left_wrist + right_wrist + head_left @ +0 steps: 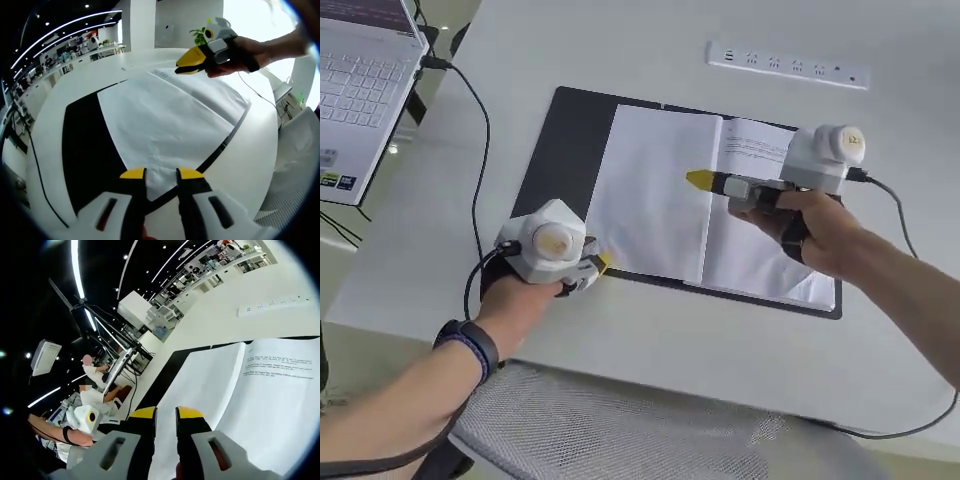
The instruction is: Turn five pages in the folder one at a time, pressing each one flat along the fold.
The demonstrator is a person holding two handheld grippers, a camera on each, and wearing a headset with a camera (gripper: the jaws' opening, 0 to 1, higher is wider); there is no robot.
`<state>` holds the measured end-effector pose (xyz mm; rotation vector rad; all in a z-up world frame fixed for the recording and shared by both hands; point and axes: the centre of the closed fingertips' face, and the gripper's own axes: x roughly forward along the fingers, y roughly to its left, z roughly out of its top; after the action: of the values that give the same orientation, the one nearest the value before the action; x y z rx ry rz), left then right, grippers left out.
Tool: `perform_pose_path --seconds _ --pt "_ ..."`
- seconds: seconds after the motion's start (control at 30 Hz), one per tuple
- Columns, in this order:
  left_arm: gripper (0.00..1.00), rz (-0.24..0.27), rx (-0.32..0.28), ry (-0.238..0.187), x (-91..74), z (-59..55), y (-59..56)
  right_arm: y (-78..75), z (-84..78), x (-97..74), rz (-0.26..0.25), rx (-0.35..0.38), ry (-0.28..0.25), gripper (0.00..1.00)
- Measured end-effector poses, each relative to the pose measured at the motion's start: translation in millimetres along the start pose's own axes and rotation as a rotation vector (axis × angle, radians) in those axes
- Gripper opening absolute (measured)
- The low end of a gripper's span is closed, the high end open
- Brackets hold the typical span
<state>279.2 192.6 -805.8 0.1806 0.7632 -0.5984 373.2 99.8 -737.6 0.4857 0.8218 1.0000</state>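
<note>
folder (555, 150) open on table (620, 330). left tool (602, 264) at near corner of left page (650, 190), likely steadying it; jaws narrowly apart, cannot tell if pinching. right tool (700, 179) over fold (710, 215), jaws slightly apart, empty, likely poised to press flat.

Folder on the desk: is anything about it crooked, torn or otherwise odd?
Nothing torn or spilled. The black folder lies at an angle to the front edge of the table, and its blank left page seems to bow slightly near the fold rather than lying flat.
</note>
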Motion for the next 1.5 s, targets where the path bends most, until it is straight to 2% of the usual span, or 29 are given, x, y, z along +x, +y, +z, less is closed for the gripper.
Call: perform_pose_path --seconds 0.17,0.2,0.33,0.43,0.53,0.67,0.8,1.0,1.03,1.1,1.33,1.43,1.5 --pt "0.24 -0.01 0.049 0.02 -1.3 -0.8 -4.8 -21.8 2.2 1.8 -0.02 -0.008 0.005 0.14" --pt "0.24 -0.009 0.051 0.022 -0.8 -2.0 -1.8 -27.7 3.6 2.6 -0.033 -0.004 0.0 0.13" --pt "0.21 -0.003 0.02 0.011 -0.7 -1.7 4.1 -41.1 12.1 4.2 -0.071 0.026 -0.043 0.09" --pt "0.19 -0.006 0.009 0.011 1.3 -1.5 8.3 -50.1 18.7 7.4 -0.076 0.043 -0.07 0.08" --pt "0.2 -0.008 0.018 0.019 3.3 -1.5 7.5 -63.5 24.6 13.0 -0.088 0.047 -0.07 0.07" --pt "0.2 -0.002 0.018 0.02 4.2 -2.0 7.0 -73.3 17.8 16.4 -0.113 0.053 -0.054 0.04" --pt "0.21 0.001 0.02 0.021 3.0 -2.0 4.8 -73.4 10.4 15.8 -0.116 0.067 -0.057 0.0" --pt "0.2 0.006 0.011 0.019 4.6 -2.8 7.4 -73.7 10.0 15.6 -0.111 0.064 -0.065 0.0" --pt "0.19 0.005 0.009 0.019 4.7 -2.9 7.8 -78.6 10.9 16.5 -0.107 0.06 -0.059 0.0" --pt "0.19 0.007 0.008 0.02 5.2 -3.4 8.4 -90.4 14.6 18.8 -0.105 0.057 -0.058 0.0" --pt "0.21 0.01 0.008 0.022 7.8 -5.3 8.7 -97.9 30.3 26.1 -0.116 0.062 -0.075 0.0" --pt "0.2 0.01 0.005 0.024 9.7 -6.0 10.6 -89.4 37.6 27.8 -0.126 0.06 -0.079 0.0" --pt "0.2 0.009 0.008 0.027 11.4 -6.6 12.4 -95.9 43.5 30.7 -0.132 0.059 -0.079 0.0"
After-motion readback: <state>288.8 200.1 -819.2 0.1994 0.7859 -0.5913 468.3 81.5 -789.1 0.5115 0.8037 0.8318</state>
